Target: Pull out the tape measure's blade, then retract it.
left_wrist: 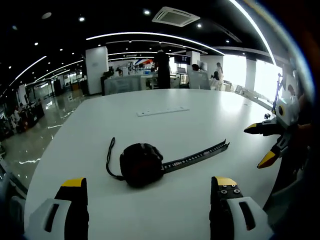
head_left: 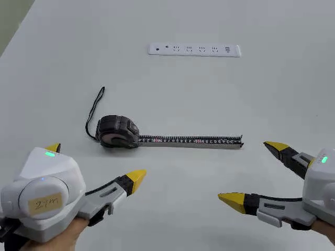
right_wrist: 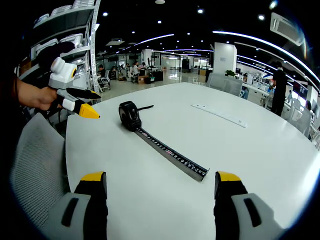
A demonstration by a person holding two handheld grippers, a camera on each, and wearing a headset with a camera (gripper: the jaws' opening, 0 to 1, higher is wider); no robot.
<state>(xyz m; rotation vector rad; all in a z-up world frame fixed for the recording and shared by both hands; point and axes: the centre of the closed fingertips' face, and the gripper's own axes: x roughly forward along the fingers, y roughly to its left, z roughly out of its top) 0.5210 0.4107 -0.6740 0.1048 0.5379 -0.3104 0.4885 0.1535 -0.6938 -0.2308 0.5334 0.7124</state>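
A black tape measure (head_left: 118, 132) lies on the white table (head_left: 209, 94), its blade (head_left: 191, 141) drawn out to the right and lying flat. A black wrist strap (head_left: 94, 112) loops off the case's left side. My left gripper (head_left: 94, 163) is open near the front left, a short way before the case (left_wrist: 141, 164), holding nothing. My right gripper (head_left: 254, 172) is open at the front right, close to the blade's free end (right_wrist: 200, 173), not touching it. Each gripper shows in the other's view: the right gripper (left_wrist: 265, 145) and the left gripper (right_wrist: 82, 102).
A white power strip (head_left: 194, 50) lies flat at the far side of the table. Behind the table stand shelving (right_wrist: 70, 30), desks and several people in an open office. A grey chair back (right_wrist: 35, 165) stands by the table edge.
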